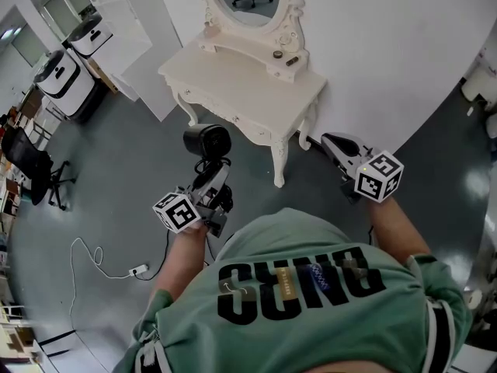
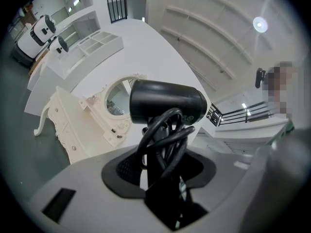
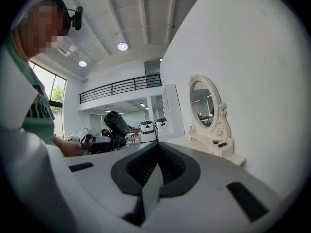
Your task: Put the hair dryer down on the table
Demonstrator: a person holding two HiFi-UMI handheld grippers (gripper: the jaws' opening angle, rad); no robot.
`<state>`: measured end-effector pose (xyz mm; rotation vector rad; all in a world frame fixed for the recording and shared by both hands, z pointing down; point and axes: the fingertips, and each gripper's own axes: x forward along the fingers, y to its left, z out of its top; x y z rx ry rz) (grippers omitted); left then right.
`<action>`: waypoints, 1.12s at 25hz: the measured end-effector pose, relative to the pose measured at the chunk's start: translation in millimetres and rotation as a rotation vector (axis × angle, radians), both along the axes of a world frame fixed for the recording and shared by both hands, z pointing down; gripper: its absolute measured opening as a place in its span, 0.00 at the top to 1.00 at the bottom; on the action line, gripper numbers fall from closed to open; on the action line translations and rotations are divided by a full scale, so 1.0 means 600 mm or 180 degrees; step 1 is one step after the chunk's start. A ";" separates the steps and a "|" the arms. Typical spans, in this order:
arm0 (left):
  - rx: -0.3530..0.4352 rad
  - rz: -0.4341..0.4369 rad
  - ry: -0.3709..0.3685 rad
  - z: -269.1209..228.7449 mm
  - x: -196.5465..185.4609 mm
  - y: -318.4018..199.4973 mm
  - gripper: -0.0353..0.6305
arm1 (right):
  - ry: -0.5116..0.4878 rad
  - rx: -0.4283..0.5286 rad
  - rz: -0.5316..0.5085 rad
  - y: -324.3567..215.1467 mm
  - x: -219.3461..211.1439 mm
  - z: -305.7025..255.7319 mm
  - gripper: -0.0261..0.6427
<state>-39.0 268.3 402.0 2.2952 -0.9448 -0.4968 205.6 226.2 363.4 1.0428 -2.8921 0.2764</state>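
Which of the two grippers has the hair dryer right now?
The left gripper: its jaws clamp the black hair dryer by the cord-wrapped handle. The right gripper is shut with nothing in it.

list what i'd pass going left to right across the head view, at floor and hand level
black swivel office chair → white power strip → black hair dryer → white dressing table's front leg → right gripper

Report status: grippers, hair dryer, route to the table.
Left gripper shut on hair dryer, cord looped at jaws. Right gripper shut, empty. Dryer airborne, short of dressing table. Tabletop front bare, nothing in the way.
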 end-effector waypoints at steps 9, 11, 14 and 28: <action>-0.0054 0.0089 0.0014 0.025 -0.015 -0.104 0.66 | 0.0057 -0.0132 0.0012 -0.090 -0.020 0.036 0.97; -0.0071 0.0131 0.0042 0.035 -0.027 -0.146 0.66 | 0.0070 -0.0150 0.0035 -0.128 -0.034 0.045 0.97; -0.0049 0.0217 0.0044 0.047 -0.056 -0.227 0.66 | 0.0077 -0.0162 0.0098 -0.205 -0.064 0.055 0.97; 0.0072 0.0911 -0.0021 0.017 -0.175 -0.629 0.66 | 0.0109 -0.0221 0.0430 -0.567 -0.248 0.041 0.97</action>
